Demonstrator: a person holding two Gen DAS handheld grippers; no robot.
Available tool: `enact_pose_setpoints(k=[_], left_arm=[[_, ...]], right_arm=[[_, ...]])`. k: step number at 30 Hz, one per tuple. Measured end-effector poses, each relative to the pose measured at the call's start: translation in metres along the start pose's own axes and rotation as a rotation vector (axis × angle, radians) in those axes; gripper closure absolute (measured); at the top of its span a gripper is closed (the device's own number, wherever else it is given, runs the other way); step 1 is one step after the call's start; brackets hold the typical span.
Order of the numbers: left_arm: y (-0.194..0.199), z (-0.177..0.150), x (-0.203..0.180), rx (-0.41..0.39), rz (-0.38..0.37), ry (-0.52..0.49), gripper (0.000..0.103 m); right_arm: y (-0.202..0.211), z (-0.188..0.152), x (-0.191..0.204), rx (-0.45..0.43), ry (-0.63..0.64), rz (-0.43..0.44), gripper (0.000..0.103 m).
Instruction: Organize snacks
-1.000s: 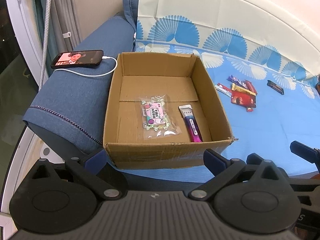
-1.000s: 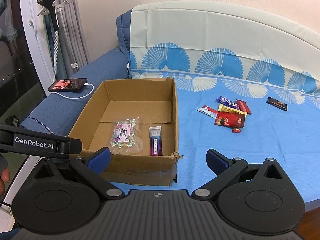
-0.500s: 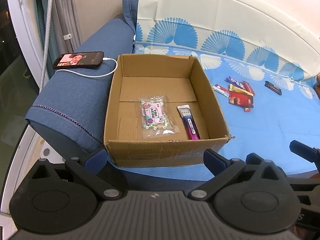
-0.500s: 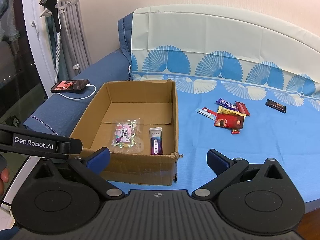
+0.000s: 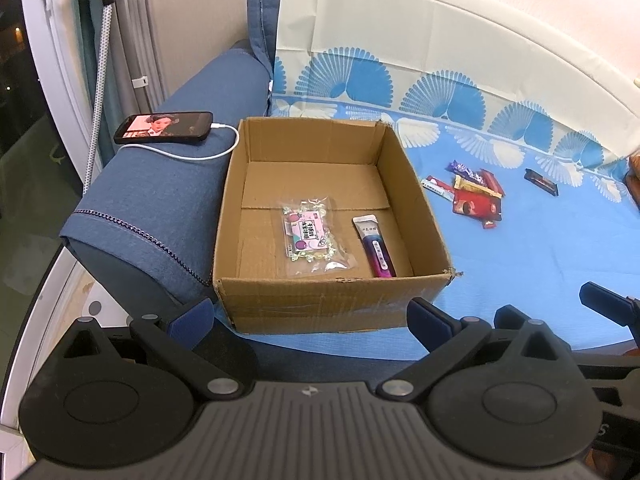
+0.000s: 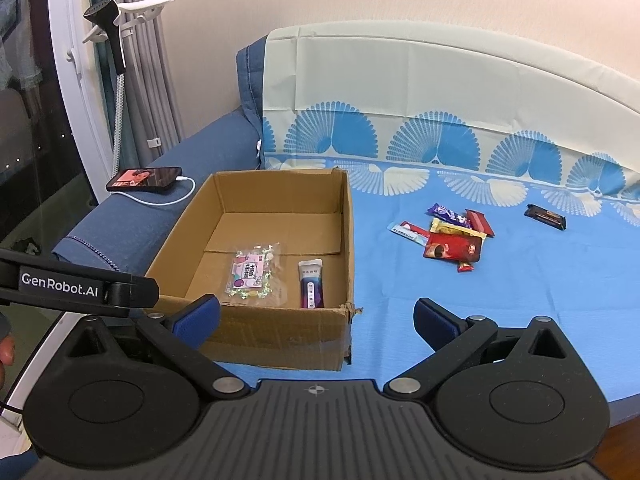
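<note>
Left gripper: I see its jaws spread wide and empty, held low in front of the cardboard box.
Right gripper: jaws wide apart too, nothing between them, well short of the loose snacks.
Box contents: a clear candy bag and a purple pouch lie flat on the box floor, side by side.
Loose snacks: a pile of wrappers on the blue sheet to the right of the box; one dark bar lies apart, farther right.
Handling, my guess: light, thin, crinkly foil, likely slippery and soft; bars could snap if squeezed hard.
Where I would grip: across the narrow width near the middle, or on a raised edge.
</note>
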State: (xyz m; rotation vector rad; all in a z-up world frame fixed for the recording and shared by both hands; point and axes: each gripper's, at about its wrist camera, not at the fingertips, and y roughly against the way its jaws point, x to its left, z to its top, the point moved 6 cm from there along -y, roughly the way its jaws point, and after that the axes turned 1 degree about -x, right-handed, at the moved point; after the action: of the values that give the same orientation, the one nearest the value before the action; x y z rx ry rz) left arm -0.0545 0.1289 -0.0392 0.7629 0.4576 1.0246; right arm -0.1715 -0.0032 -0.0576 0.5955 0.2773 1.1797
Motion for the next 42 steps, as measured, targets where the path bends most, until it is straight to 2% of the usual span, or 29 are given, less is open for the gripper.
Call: enact_pose_setpoints(k=[14, 21, 30, 34, 38, 42], left_arm=[[0.000, -0.002, -0.008, 0.003, -0.007, -0.021, 0.000], [-0.016, 0.004, -0.031, 0.050, -0.021, -0.066, 0.000], [-0.053, 0.038, -0.090, 0.110, -0.066, -0.136, 0.000], [-0.075, 0.064, -0.115, 0.117, -0.051, -0.167, 0.000], [-0.102, 0.094, -0.133, 0.128, -0.034, -0.158, 0.000], [-0.136, 0.123, -0.146, 0.146, -0.004, -0.136, 0.000]], right_arm=[[0.002, -0.006, -0.010, -0.004, -0.029, -0.006, 0.000], [-0.005, -0.009, -0.036, 0.000, -0.102, -0.029, 0.000], [-0.028, -0.012, -0.118, 0.016, -0.232, -0.128, 0.000], [-0.052, -0.010, -0.168, 0.011, -0.325, -0.149, 0.000], [-0.095, -0.004, -0.217, 0.007, -0.408, -0.153, 0.000], [-0.160, 0.008, -0.263, 0.011, -0.455, -0.142, 0.000]])
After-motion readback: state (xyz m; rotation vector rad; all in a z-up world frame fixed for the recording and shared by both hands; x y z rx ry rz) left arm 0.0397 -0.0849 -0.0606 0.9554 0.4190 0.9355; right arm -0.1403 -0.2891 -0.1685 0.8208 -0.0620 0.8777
